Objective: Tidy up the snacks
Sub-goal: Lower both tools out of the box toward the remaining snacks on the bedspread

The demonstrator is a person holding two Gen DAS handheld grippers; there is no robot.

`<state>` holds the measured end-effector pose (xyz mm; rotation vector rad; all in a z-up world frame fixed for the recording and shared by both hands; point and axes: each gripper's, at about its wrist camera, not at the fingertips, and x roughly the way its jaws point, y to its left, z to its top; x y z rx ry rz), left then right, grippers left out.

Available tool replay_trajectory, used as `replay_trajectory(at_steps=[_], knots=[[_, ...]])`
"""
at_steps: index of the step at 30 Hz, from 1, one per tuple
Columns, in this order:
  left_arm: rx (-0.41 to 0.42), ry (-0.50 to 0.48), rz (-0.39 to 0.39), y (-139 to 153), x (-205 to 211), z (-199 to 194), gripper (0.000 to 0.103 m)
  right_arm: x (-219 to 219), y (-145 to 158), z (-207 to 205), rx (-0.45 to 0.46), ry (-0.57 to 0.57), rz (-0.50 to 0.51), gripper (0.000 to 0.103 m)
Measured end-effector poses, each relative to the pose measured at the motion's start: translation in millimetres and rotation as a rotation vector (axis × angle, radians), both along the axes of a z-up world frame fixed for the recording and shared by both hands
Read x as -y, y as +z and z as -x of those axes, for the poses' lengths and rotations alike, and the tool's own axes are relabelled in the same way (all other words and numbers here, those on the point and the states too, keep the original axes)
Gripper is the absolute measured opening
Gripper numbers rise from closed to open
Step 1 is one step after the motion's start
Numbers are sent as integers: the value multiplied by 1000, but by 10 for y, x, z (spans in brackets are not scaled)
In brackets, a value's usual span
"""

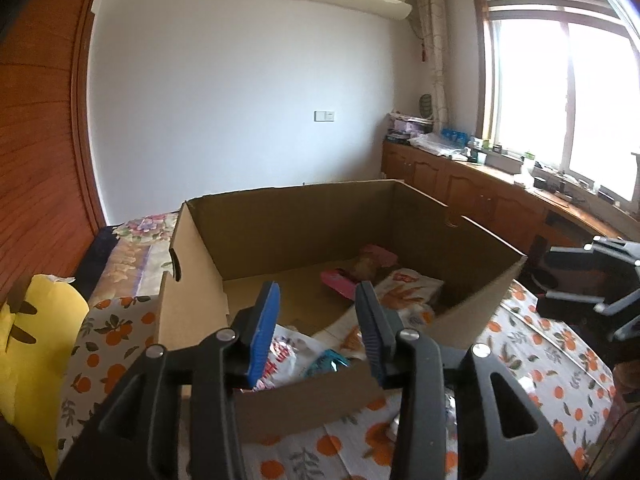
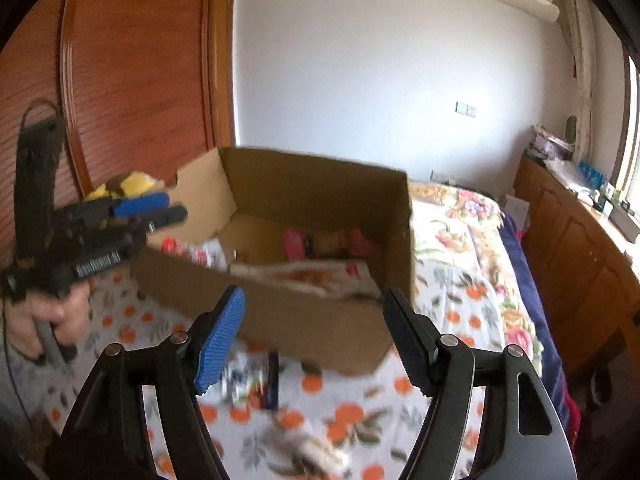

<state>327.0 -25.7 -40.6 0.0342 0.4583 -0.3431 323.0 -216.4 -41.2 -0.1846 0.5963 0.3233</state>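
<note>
Your left gripper point(image 1: 318, 328) hangs parted and empty over the near rim of the cardboard box point(image 1: 400, 216); your right gripper point(image 2: 314, 336) gapes wide, empty too. Snack packets point(image 1: 404, 292) lie inside the box, others point(image 2: 256, 380) on the orange-print sheet point(image 2: 452, 312) nearby.

The left gripper point(image 1: 316, 326) was built of black angular linkage arms joined by round silver screws, one finger faced with a ribbed blue pad, the other with a dark ribbed pad. The right gripper point(image 2: 314, 336) had the same black frame, silver screws and one blue ribbed pad opposite a black one. Beside the cardboard box point(image 2: 280, 312), the left gripper's black body bore white lettering, and a hand point(image 2: 48, 320) wrapped its grey handle, a thin black cable trailing below
</note>
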Motion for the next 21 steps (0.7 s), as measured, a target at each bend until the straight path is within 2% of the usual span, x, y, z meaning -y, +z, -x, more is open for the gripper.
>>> replay_trajectory(at_steps=[6, 10, 21], knots=[[-19, -34, -19, -55, 97, 240, 43, 110, -253, 240, -58, -15, 24, 73], [21, -19, -85, -87, 216, 422, 44, 134, -434, 329, -96, -17, 18, 73], [6, -33, -78, -97, 283, 607, 44, 224, -723, 382, -163, 7, 8, 73]])
